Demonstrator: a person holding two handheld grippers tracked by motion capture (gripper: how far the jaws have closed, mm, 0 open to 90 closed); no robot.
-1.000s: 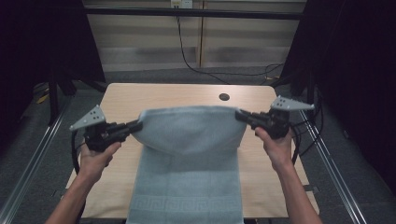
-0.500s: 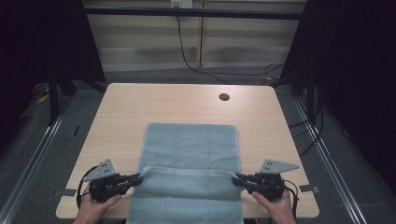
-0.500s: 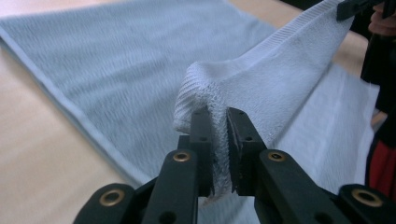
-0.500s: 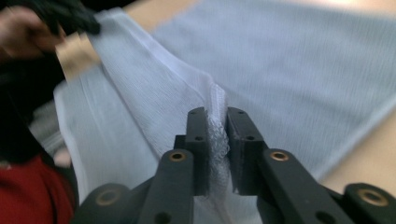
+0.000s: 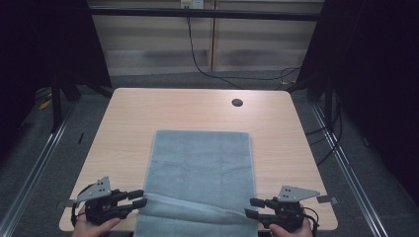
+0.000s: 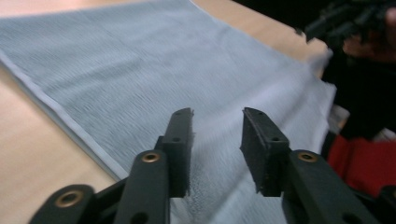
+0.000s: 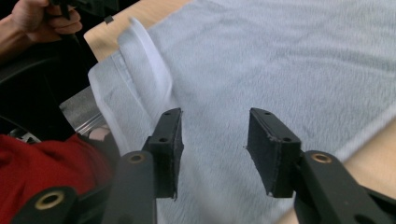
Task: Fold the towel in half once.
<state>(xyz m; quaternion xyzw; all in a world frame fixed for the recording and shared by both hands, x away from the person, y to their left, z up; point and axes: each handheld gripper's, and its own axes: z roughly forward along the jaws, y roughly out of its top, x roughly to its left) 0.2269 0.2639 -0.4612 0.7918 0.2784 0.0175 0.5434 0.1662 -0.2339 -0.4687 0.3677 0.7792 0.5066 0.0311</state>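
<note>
left gripper (image 5: 140, 201) & right gripper (image 5: 251, 208) sit at the table's (image 5: 128, 113) near edge, jaws apart w/ nothing between, flanking the grey towel's (image 5: 202, 163) near hem. that hem is ridged up and hangs over the near edge; risk: weight of the overhang could drag the fold loose or skew it. towel lies mid-table, long axis running near to far, far end pointing at the grommet hole (image 5: 237, 102).

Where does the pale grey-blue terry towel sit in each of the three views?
High view: pale grey-blue terry towel lies mid-table, its near end hanging over the edge.
Left gripper view: it runs from upper left to lower right, under the open tongs.
Right gripper view: it covers the upper right.
Shared landmark: folded white hem.
</note>
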